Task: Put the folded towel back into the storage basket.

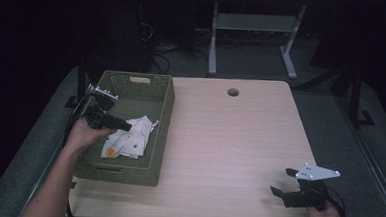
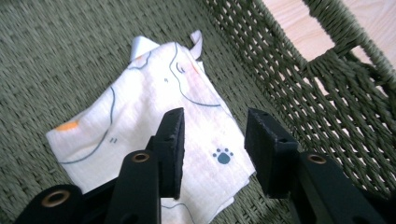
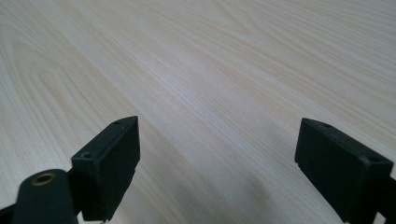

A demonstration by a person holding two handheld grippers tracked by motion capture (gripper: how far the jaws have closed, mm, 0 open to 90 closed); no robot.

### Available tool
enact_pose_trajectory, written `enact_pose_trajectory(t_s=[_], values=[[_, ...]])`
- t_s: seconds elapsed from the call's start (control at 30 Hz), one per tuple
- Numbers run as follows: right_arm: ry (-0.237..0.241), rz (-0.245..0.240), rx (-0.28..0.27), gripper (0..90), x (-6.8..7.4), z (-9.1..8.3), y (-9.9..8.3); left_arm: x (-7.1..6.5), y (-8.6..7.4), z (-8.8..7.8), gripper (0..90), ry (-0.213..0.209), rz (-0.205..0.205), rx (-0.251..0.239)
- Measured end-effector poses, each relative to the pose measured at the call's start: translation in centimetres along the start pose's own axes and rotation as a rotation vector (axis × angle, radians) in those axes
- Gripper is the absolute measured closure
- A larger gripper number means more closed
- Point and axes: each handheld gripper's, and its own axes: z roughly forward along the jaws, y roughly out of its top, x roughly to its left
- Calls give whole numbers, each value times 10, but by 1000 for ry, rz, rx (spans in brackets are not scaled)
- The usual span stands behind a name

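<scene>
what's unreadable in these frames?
- Cloth in basket: its near corner sits behind the left tongs in the left gripper view; print too small in the high view.
- Whether those open tongs touch the cloth: cannot tell.
- Room beyond the table: too dark, high view.

- one green woven rectangular basket (image 1: pixel 163 117)
- one white printed cloth (image 1: pixel 129 137) with paw mark, inside basket
- one light wood table (image 1: pixel 229 140)
- two black two-jaw grippers: left gripper (image 1: pixel 125 126), right gripper (image 1: pixel 283 182)
</scene>
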Motion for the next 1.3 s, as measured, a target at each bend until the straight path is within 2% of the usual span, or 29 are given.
enact_pose_trajectory(t_s=[0.07,0.1,0.13,0.2,0.23,0.33,0.4,0.43,0.47,0.5,0.53,0.6,0.63,0.7,0.73,0.77,0.87,1.0,1.07,1.1,1.13,1.17,1.2,1.23,1.27,1.3], values=[[2,-1,4,135,1,0,0,0,0,4,614,0,-7,27],[6,-3,-1,135,2,0,1,0,-1,10,630,0,-19,57],[5,-8,-1,136,2,-1,1,0,-1,10,641,0,-19,57],[4,-7,1,135,3,-1,2,0,-3,23,663,-17,-37,126],[4,-7,1,135,3,-1,2,0,-3,23,670,-17,-37,126],[10,-12,1,135,5,0,2,-4,-4,40,668,-9,-7,251],[9,-15,3,135,5,0,2,-6,-4,43,631,2,-6,270],[12,-12,4,135,6,1,3,-8,-4,50,611,7,-1,309],[12,-12,4,135,6,1,3,-8,-4,50,597,7,-1,309],[12,-12,6,135,7,0,3,-9,-5,58,585,30,14,356],[12,-17,3,135,7,0,3,-9,-5,58,579,30,14,356],[12,-17,1,135,7,-1,3,-10,-8,67,582,58,40,422],[12,-18,0,135,7,-1,3,-10,-10,70,594,73,58,437],[12,-18,0,135,7,-1,3,-11,-10,70,663,86,59,437],[12,-18,0,135,7,-1,3,-11,-9,70,663,92,69,438],[14,-21,-2,135,7,0,3,-10,-10,70,750,90,73,441],[12,-20,2,135,8,0,4,-10,-10,69,813,87,75,441],[13,-20,0,135,7,0,3,-8,-12,65,819,59,70,447],[13,-22,0,135,8,0,3,-8,-14,60,800,28,57,454],[14,-16,1,135,8,0,4,-8,-14,60,747,28,57,454],[14,-16,1,135,8,0,4,-7,-14,58,747,26,47,449],[15,-21,3,135,8,1,4,-6,-13,54,668,34,37,435],[15,-19,4,135,8,1,4,-3,-10,48,652,42,23,407],[15,-19,4,135,8,1,4,-3,-10,48,654,42,23,407],[15,-17,4,135,8,1,4,-1,-9,46,654,51,10,387],[11,-20,7,135,7,2,4,2,-7,43,709,72,3,369]])
